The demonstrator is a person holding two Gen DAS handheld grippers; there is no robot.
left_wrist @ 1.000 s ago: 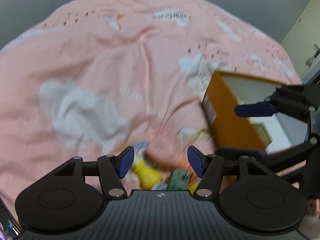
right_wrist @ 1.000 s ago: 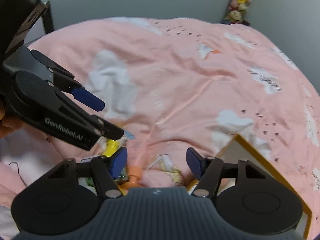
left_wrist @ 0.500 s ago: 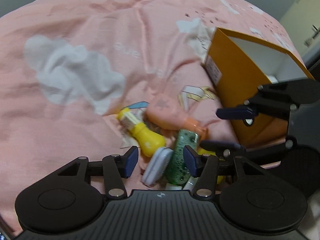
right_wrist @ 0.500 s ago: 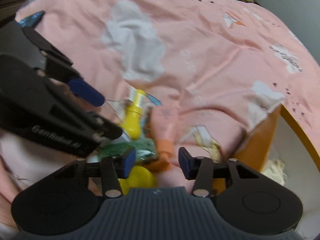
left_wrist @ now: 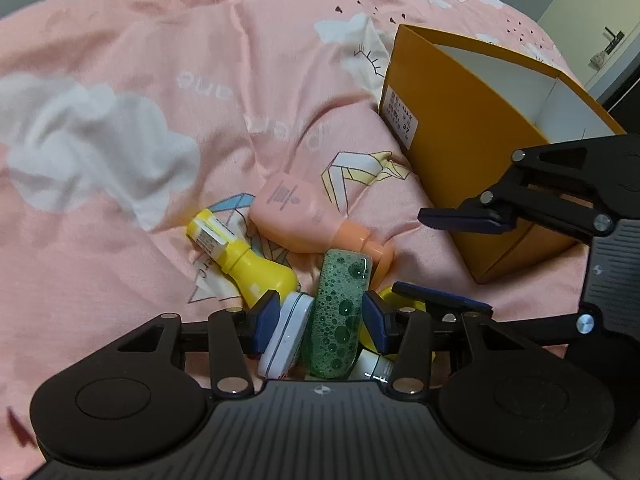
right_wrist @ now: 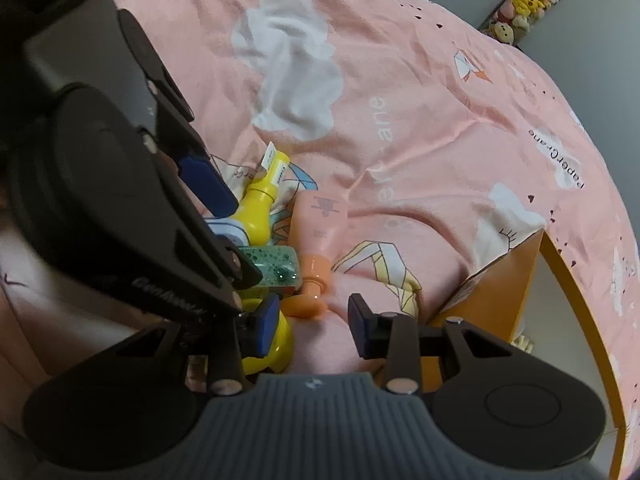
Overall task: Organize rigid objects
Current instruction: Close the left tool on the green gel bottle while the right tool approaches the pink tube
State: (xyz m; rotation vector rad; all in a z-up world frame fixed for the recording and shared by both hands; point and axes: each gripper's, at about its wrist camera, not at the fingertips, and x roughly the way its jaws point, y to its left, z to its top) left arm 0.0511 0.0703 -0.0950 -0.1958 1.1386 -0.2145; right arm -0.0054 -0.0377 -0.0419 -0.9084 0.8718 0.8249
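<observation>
Clutter on the pink bedspread (left_wrist: 120,240) sits directly under both of my grippers, with the orange box (left_wrist: 452,152) just to its right, open side up.

Left gripper (left_wrist: 318,316): I have been closing its jaws. Two items stand between the blue pads, the white flat case (left_wrist: 286,336) on edge and the green bubble-pattern bottle (left_wrist: 340,308). The pads lie close against both, the left pad by the case and the right pad by the bottle; I cannot confirm from either view that they press yet. I judge this a bracket, not a secured grip.

Governing relation: the green bottle's long axis runs straight away from the left gripper, in line with its fingers, so the jaws cross its narrow width. That favours the left hand, which is plainly the nearer one.

Right gripper (right_wrist: 314,326): I have been closing these jaws too, and they stand partly open. Only bedspread shows in the gap. The round yellow item (right_wrist: 276,344) lies against the outer face of the left pad; the cap of the pink bottle (right_wrist: 316,240) lies just ahead of the tips.

Risk, as I judge it: a closure by the left hand takes case and bottle together, and one may slip. The yellow bottle (left_wrist: 240,256) lies just left of the pile, clear of both grippers.
</observation>
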